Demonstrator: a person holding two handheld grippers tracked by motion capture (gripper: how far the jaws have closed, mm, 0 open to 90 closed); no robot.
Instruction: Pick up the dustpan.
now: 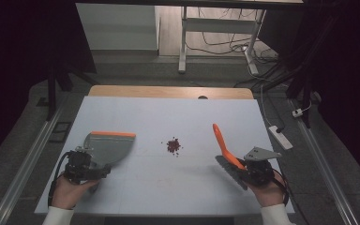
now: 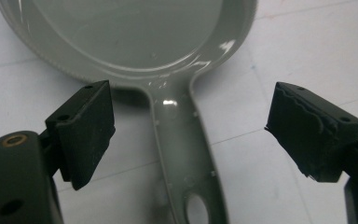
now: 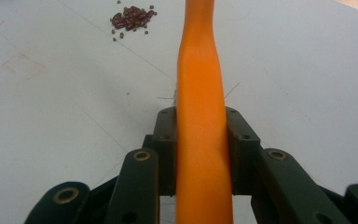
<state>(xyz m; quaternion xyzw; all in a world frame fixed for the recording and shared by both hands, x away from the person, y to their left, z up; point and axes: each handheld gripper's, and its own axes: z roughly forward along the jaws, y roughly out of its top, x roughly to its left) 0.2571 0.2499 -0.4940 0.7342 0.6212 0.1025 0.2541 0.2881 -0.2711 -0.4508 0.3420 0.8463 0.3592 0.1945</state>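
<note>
**Dustpan handle between open jaws, brush clamped in the other hand**

You work at a pale table (image 1: 168, 187) with a wooden strip along its far edge; beyond it stand a grey floor, white desk legs and loose cables, with dark curtains on both sides.

The high view gives you the whole layout: the grey dustpan (image 1: 107, 147) with its orange lip ahead of your left gripper (image 1: 82, 164), a small heap of red beans (image 1: 172, 145) between the two tools, and the brush (image 1: 225, 147) rising from your right gripper (image 1: 255, 171). The left gripper view adds what that one cannot (the hanging hole at the handle's end), and the right gripper view shows the beans (image 3: 131, 18) well ahead of the jaws, to the left.

Your left gripper (image 2: 189, 135) stands wide apart, the dustpan handle (image 2: 182, 149) lying between the pads without touching either. Your right gripper (image 3: 200, 140) is clamped on the orange brush handle (image 3: 200, 93), which runs straight ahead from between the jaws.
</note>
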